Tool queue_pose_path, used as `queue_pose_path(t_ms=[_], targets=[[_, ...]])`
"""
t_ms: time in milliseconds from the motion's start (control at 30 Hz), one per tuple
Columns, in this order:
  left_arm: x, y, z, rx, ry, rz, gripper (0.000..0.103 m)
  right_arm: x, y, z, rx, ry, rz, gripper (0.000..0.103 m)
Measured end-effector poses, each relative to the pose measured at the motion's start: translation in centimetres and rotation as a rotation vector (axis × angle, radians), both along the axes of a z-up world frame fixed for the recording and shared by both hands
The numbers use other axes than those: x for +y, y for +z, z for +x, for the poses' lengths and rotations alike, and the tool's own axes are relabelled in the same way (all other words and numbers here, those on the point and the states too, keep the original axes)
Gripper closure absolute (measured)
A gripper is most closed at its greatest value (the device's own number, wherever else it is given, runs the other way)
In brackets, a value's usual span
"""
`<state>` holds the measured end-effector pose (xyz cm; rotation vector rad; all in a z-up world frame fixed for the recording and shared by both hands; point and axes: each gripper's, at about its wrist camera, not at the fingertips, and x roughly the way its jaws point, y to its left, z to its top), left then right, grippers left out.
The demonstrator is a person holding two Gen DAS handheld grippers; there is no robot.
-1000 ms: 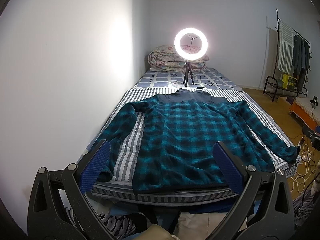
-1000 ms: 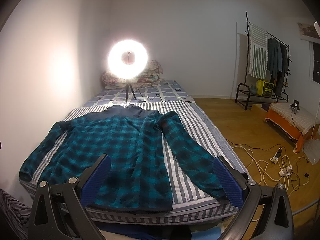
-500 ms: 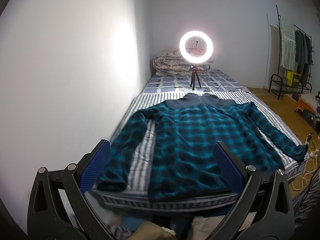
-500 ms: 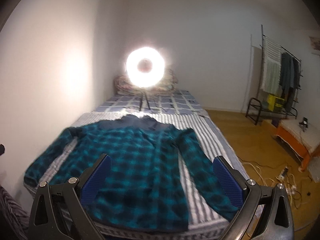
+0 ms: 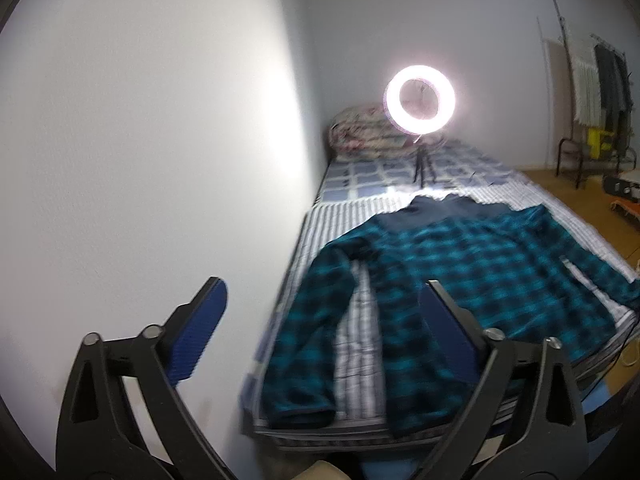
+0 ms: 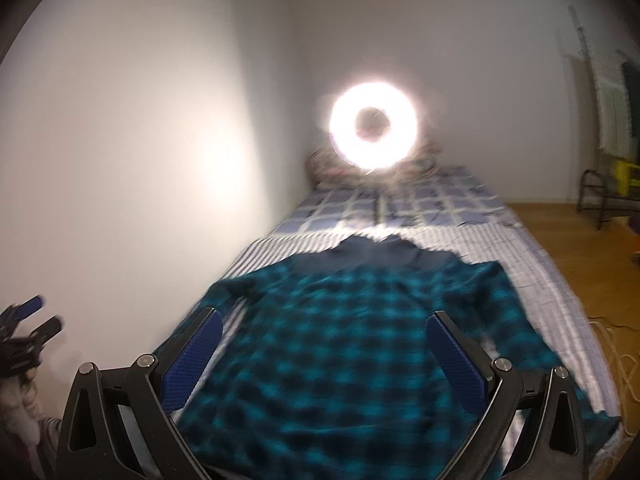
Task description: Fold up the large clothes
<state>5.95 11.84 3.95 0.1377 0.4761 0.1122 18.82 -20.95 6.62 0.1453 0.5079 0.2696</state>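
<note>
A teal and black plaid shirt [image 5: 460, 264] lies spread flat, sleeves out, on the striped bed [image 5: 332, 216]. My left gripper [image 5: 324, 286] hovers off the bed's near left corner, close to the left sleeve's cuff; its jaws are closing with nothing between them. In the right wrist view the shirt [image 6: 352, 340] fills the near end of the bed [image 6: 532, 272]. My right gripper [image 6: 324, 316] hangs open and empty above the shirt's lower body. The left gripper [image 6: 28, 320] also shows at that view's far left edge, blurred.
A lit ring light [image 5: 420, 73] on a small tripod stands on the bed beyond the collar, glaring [image 6: 374, 96]. A folded quilt [image 5: 360, 132] sits at the head. White wall runs along the left. A clothes rack [image 5: 600, 80] and floor cables [image 6: 624, 360] are to the right.
Both views have swung left, so the wall fills more of each. The left jaws stand slightly narrower. The shirt has not moved.
</note>
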Motion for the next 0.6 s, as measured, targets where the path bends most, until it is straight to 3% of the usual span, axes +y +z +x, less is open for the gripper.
queue_pose_path(t_ms=[300, 400, 600], targets=[[4.3, -5.6, 7.9, 0.28, -0.036, -0.201, 0.063, 1.6, -5.2, 2.6, 0.123, 0.156, 0.008, 0.021], [4.2, -8.4, 10.7, 0.371, -0.032, -0.205, 0.064, 1.2, -6.7, 3.9, 0.195, 0.184, 0.048, 0.027], [5.3, -14.3, 14.8, 0.504, -0.008, -0.262, 0.063, 0.9, -8.1, 5.0, 0.257, 0.199, 0.073, 0.027]])
